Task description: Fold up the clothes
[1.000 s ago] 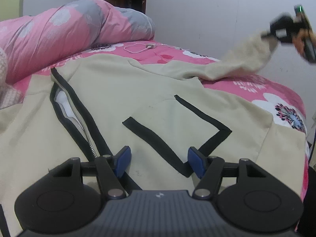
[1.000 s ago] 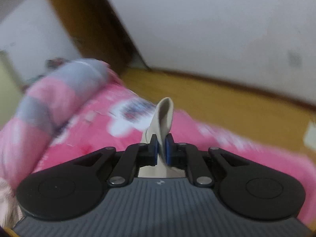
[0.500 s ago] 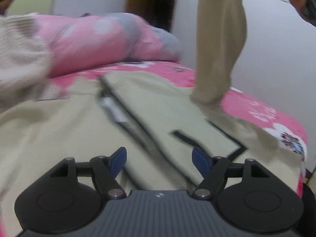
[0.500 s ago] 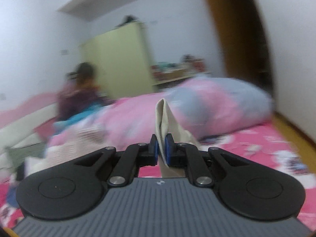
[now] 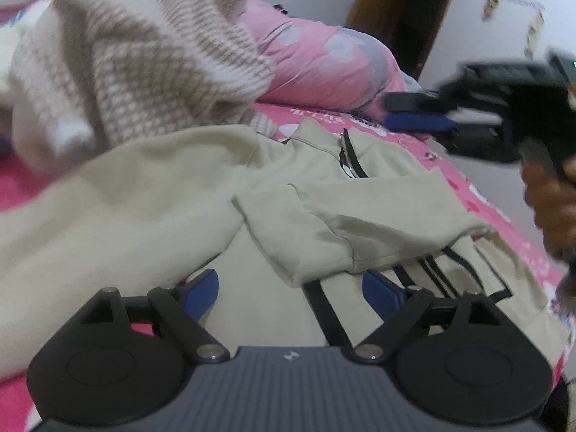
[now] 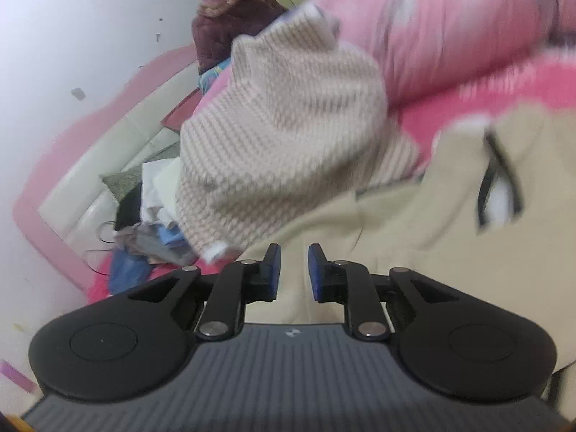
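Beige jacket (image 5: 172, 194) (black-trimmed) lies flat, sleeve (image 5: 360, 223) folded across.

Honestly nothing readable here. The only mark is a tiny pale logo on the grey ribbed body of each gripper, bottom center of both views, and it's a symbol, not letters. The wall stickers (image 5: 511, 10) in the upper right of the left wrist view are too blurry to tell if they carry any writing.
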Available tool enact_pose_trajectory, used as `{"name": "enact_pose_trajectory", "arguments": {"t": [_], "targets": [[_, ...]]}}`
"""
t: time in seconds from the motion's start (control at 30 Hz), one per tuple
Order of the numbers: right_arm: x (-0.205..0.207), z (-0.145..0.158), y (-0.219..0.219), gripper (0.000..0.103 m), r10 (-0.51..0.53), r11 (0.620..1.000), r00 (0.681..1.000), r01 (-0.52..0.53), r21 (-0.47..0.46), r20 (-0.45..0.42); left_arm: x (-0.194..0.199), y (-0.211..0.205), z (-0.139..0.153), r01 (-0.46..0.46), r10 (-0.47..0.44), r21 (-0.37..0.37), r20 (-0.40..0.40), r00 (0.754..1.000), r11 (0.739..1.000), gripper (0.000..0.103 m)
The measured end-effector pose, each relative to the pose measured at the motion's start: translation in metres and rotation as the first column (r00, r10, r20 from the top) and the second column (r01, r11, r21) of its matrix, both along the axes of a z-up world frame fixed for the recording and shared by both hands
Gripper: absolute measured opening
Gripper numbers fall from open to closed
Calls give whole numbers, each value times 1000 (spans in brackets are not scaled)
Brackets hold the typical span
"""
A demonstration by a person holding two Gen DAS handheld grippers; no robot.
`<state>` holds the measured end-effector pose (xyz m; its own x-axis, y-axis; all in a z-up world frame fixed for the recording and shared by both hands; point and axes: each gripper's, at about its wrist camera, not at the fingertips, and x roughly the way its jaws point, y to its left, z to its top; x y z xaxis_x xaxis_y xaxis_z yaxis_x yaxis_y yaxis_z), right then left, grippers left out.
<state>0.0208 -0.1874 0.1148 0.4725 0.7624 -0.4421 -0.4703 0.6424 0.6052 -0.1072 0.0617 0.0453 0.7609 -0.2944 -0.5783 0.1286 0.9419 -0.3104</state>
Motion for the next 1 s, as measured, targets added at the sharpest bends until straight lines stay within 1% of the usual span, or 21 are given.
{"name": "enact_pose_trajectory", "arguments": {"t": [0.03, 0.1, 0.13, 0.2, 0.3, 0.37, 0.4, 0.43, 0.47, 0.5, 0.53, 0.57, 0.6, 0.63, 0.67, 0.73, 0.77, 0.8, 0.87, 0.93, 1.0], "targets": [[-4, -1, -9, 17, -16, 999, 1000, 16, 35, -10, 0, 4, -1, -5, 5, -24, -6, 1000, 1000, 91], [-12, 8, -46, 23, -82, 991, 997, 81, 109, 10, 4, 7, -2, 3, -3, -64, -9, 1000, 998, 91], [-16, 13, -67, 24, -125, 983, 992, 121, 140, 23, 6, 7, -1, 2, -2, -72, -5, 1000, 997, 91], [-26, 20, -114, 25, -239, 959, 970, 229, 165, 43, 11, 8, 1, -1, 1, -94, 0, 1000, 996, 91], [-44, 12, -176, 25, -399, 912, 916, 391, 125, 41, 23, 7, 3, -16, 15, -141, -8, 1000, 990, 91], [-55, -9, -210, 25, -488, 871, 873, 486, 74, 4, 33, 1, 1, -34, 29, -160, -34, 999, 987, 88], [-61, -20, -225, 25, -531, 846, 847, 531, 43, -12, 41, -2, 0, -51, 43, -150, -56, 997, 987, 83], [-64, -33, -234, 25, -569, 822, 822, 569, 3, -23, 49, -6, -3, -68, 59, -134, -74, 996, 989, 74], [-67, -45, -240, 23, -598, 801, 801, 597, -29, -28, 56, -10, -5, -85, 75, -117, -91, 993, 989, 68], [-70, -56, -245, 22, -622, 782, 782, 620, -62, -27, 61, -13, -8, -111, 100, -95, -113, 989, 989, 56], [-71, -66, -246, 21, -635, 770, 773, 631, -95, -13, 64, -16, -11, -128, 117, -83, -120, 986, 988, 43], [-73, -74, -247, 20, -644, 758, 765, 639, -129, 6, 67, -18, -14, -144, 134, -72, -127, 983, 987, 37], [-73, -80, -246, 19, -645, 750, 763, 641, -164, 34, 69, -21, -16, -168, 160, -48, -132, 978, 985, 27], [-71, -86, -243, 19, -646, 740, 761, 644, -194, 58, 69, -24, -17, -185, 181, -23, -128, 975, 982, 13], [-69, -92, -243, 19, -648, 734, 759, 645, -212, 67, 70, -25, -18, -204, 203, 2, -123, 972, 979, 8], [-66, -102, -248, 16, -655, 726, 753, 650, -225, 62, 68, -26, -17, -225, 226, 16, -107, 968, 974, 5], [-67, -107, -251, 14, -656, 727, 752, 651, -217, 60, 67, -26, -16, -238, 240, 24, -97, 966, 971, 5], [-68, -110, -255, 14, -658, 728, 751, 653, -209, 58, 66, -27, -11, -254, 257, 49, -75, 963, 966, 5], [-71, -113, -256, 14, -658, 729, 751, 655, -198, 61, 61, -27, 2, -285, 288, 67, -31, 957, 956, 4], [-69, -118, -255, 14, -657, 731, 751, 656, -189, 66, 58, -25, 17, -316, 315, 85, 31, 949, 945, 4], [-68, -119, -255, 14, -660, 732, 749, 659, -171, 63, 58, -23, 28, -331, 327, 96, 59, 943, 939, 4]]}}
